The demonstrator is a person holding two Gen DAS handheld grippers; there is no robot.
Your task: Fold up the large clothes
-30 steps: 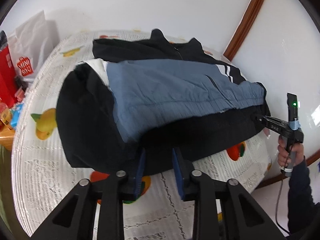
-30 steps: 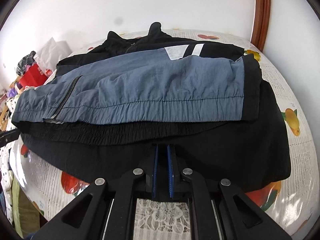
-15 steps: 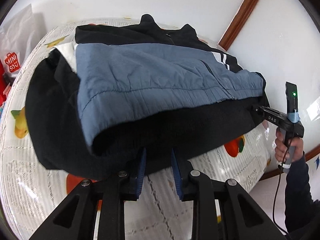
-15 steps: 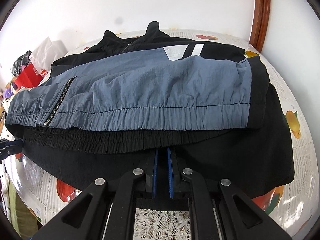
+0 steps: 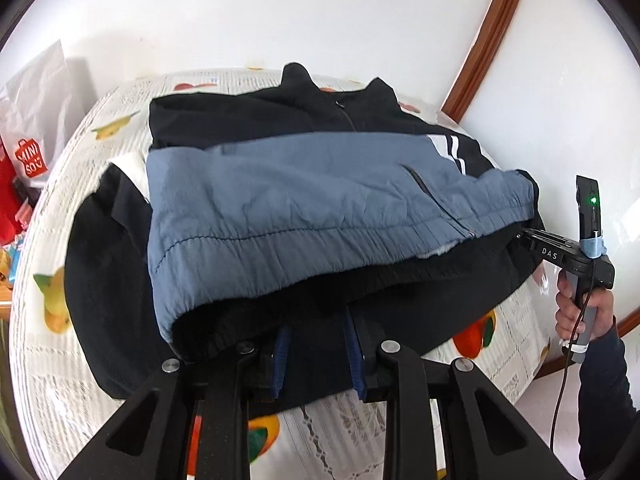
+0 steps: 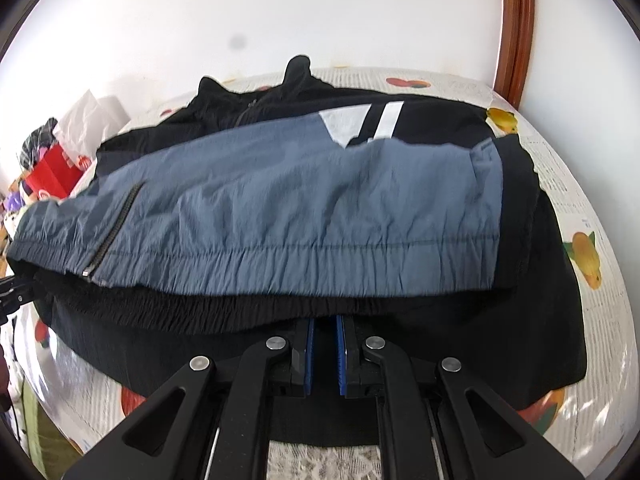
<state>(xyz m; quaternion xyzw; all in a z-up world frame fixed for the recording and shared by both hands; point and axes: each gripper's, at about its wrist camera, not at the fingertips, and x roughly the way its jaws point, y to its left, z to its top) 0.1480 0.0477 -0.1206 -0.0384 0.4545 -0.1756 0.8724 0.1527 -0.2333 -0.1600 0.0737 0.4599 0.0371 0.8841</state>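
Jacket (image 5: 304, 216), black and slate-blue, lies spread over most of a round table (image 5: 60, 380) under a white lace-patterned cloth printed with fruit. We see crinkled, lightly quilted blue fabric folded across the black body, its lower edge gathered into an elastic ribbed hem, with a black ribbed band below it. A stand-up collar and centre zip sit at the far side, and two white stripes (image 6: 360, 122) mark the upper panel. A slanted pocket zip (image 6: 114, 226) cuts through the blue.

From the left wrist we hold the left gripper (image 5: 318, 356); its blue-padded jaws stand a little apart with the black near hem bunched between them, gripping it. That view alone shows the right gripper (image 5: 520, 236) from the side at the jacket's right end, its black fingers pushed into the fabric, a hand (image 5: 580, 304) in a dark sleeve round the handle, a green light above and a cable hanging below. A red bag (image 5: 24, 160) with white tissue stands at the table's left.

From the right wrist, the right gripper's (image 6: 323, 354) blue pads sit nearly together, pinching the black hem's edge. Only this view shows the white stripes broad and slanted, and the left gripper's tip (image 6: 14, 292) at the frame's left edge
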